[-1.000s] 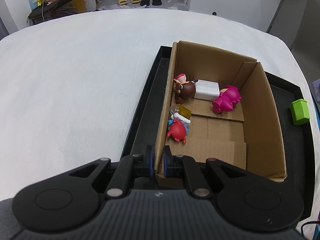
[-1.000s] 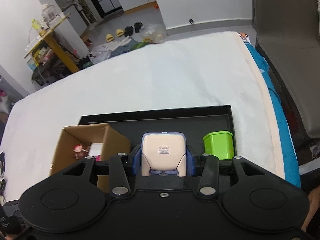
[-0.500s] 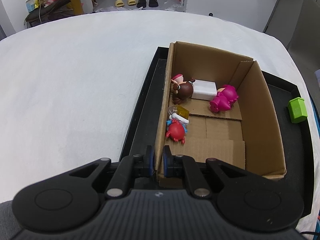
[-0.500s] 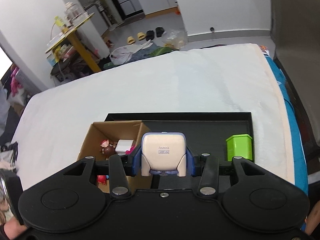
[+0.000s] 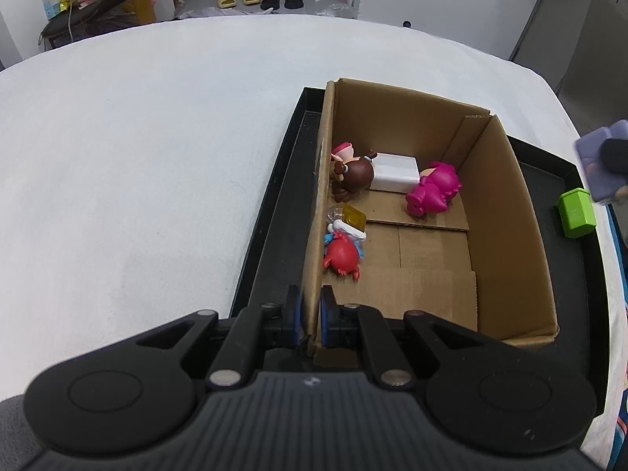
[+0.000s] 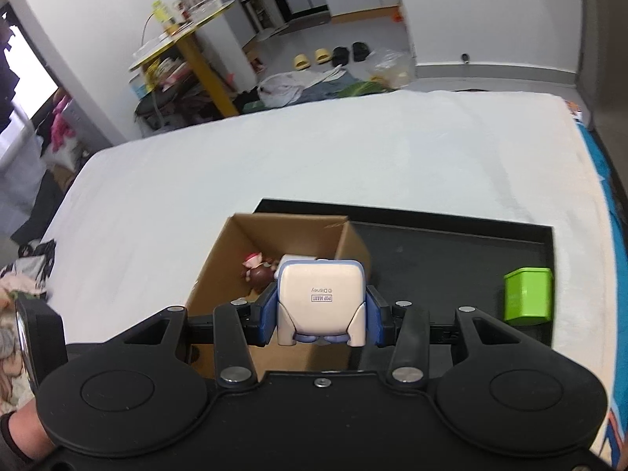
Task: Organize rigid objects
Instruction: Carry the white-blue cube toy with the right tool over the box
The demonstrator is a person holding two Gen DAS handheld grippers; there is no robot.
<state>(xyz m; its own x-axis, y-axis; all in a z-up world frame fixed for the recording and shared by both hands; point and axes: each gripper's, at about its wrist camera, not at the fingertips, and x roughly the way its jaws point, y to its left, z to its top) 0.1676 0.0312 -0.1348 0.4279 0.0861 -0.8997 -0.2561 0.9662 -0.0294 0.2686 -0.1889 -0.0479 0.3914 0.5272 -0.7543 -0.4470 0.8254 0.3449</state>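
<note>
Over the last second we have swung the right gripper (image 6: 322,318) leftward and up, so the cardboard box (image 6: 219,259), which sat off to its left a moment ago, now lies straight under and ahead of the toy (image 6: 321,301) we carry; in the left wrist view that same toy (image 5: 602,168) has just come into sight at the right edge, above the black tray (image 5: 271,212). We read that as the carry nearly over, with the drop into the box the next step. The right jaws are clenched on the toy's two sides, and its pale base faces the camera, where we can read "Disney" and "POP MART" printed upside down. The left gripper (image 5: 310,316) has not budged: its jaws are pinched on the box's near wall, steadying it. Inside the box (image 5: 506,235) we already have a red figure (image 5: 341,257), a brown figure (image 5: 355,176), a pink figure (image 5: 431,192), a white block (image 5: 394,172) and a small yellow piece (image 5: 353,216). The green block (image 6: 528,294) waits on the tray (image 6: 431,251), well apart from the box, so that one is yet to be sorted. No other writing is legible.
</note>
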